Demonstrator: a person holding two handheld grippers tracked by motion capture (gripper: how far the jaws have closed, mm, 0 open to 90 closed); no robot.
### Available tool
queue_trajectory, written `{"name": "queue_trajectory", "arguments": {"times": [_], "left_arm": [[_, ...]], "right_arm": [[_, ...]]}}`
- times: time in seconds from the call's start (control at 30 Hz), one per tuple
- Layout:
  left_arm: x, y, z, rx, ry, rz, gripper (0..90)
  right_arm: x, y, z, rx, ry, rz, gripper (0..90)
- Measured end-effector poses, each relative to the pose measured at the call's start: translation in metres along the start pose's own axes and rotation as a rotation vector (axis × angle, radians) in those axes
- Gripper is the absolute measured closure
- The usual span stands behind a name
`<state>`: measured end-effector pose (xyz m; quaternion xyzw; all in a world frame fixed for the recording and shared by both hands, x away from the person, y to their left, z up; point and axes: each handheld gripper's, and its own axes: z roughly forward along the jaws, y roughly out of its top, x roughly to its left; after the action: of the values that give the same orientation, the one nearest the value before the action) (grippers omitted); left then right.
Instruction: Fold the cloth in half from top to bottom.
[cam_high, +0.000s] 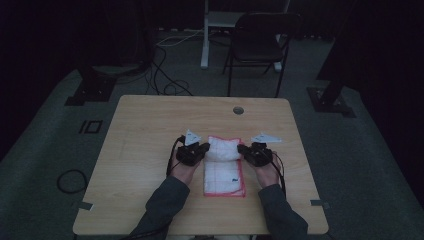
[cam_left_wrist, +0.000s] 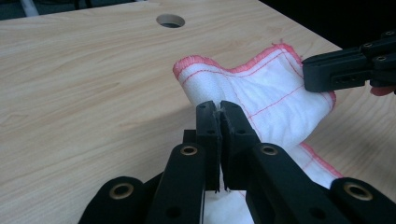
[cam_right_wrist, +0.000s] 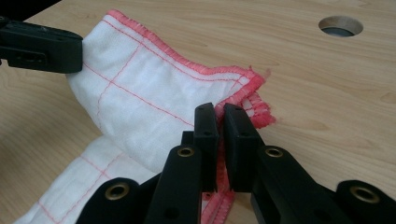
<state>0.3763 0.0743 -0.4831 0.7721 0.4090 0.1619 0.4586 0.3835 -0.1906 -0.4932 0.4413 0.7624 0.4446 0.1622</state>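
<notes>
High view – cloth: my white cloth with the pink hem lies at the middle of the tabletop, its far end lifted off the wood between my two tools.
High view – left hand-held gripper: at 9 o'clock of the cloth's raised end, touching its left edge.
High view – right hand-held gripper: at 3 o'clock of that same end, touching its right edge.
High view – round hole: at 12 o'clock of the cloth, well apart from it.
Left gripper view – my left hand-held gripper: jaws pressed together, pinching the cloth by its near edge.
Left gripper view – right hand-held gripper: at 2 o'clock, its tip against the cloth's far corner.
Right gripper view – my right hand-held gripper: jaws pinching the cloth's pink hem, a thin slit between them.
Right gripper view – left hand-held gripper: at 10 o'clock, its tip on the cloth's other corner.
Right gripper view – round hole: at 1 o'clock, well apart from the cloth.
</notes>
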Motion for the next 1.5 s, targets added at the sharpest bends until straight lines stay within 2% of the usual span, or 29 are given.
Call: {"name": "queue_trajectory", "arguments": {"times": [0.7, 0.87, 1.27, 1.5], "left_arm": [[-0.009, -0.022, -0.015, 0.000, -0.035, -0.035, 87.4], [-0.010, -0.028, -0.017, -0.002, -0.044, -0.059, 87.4], [-0.015, -0.043, -0.021, 0.021, -0.051, -0.052, 87.5], [-0.018, -0.049, -0.023, 0.038, -0.050, -0.038, 87.5]], "right_arm": [[0.015, -0.020, -0.014, 0.028, 0.023, -0.032, 84.8], [0.018, -0.023, -0.016, 0.035, 0.026, -0.042, 84.8], [0.027, -0.036, -0.018, 0.051, 0.024, -0.062, 84.9], [0.030, -0.042, -0.020, 0.054, 0.030, -0.058, 84.8]]}}
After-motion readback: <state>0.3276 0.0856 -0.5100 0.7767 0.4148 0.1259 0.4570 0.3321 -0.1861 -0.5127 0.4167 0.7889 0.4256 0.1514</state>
